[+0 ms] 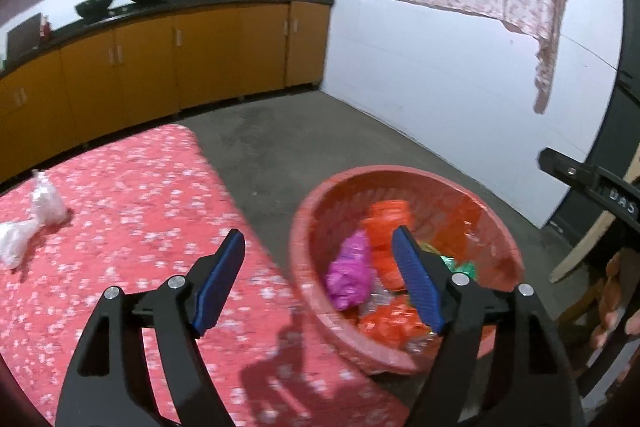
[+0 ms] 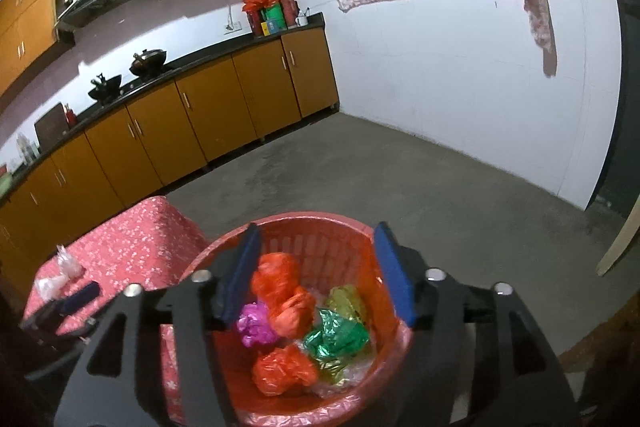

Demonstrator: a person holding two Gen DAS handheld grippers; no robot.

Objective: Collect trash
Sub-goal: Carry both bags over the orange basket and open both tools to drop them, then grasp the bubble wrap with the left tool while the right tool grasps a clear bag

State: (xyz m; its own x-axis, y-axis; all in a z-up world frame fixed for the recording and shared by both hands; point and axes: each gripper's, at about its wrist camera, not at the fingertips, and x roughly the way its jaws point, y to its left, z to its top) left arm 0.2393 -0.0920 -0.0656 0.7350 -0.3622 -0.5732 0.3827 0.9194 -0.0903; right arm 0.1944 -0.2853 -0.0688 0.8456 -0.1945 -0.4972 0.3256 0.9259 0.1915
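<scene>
A bench [image 1: 132, 211] covered in a red flowered cloth fills the lower left of the left wrist view; in the right wrist view it sits at the left edge. Just beside its right edge stands a red basket [image 1: 476, 203], low and right of centre in the left view and at bottom centre in the right view [image 2: 320, 227].

Inside the basket lie crumpled wrappers: orange bags [image 2: 280, 287], a green foil wad [image 2: 340, 337], a yellow-green foil wad [image 2: 346, 301] and a small magenta wad [image 2: 256, 323]. In the left view the magenta wad [image 1: 350, 275] lies left of an orange bag [image 1: 386, 227].

Clear plastic wrappers [image 1: 36, 215] lie on the cloth at the far left of the left view, well apart from the basket; in the right view they show small at the left [image 2: 60, 273].

The left claw [image 1: 318, 277] is spread wide with nothing between its blue pads, one over the cloth and one over the basket. The right claw [image 2: 318, 273] is likewise spread wide and empty, above the basket's opening.
</scene>
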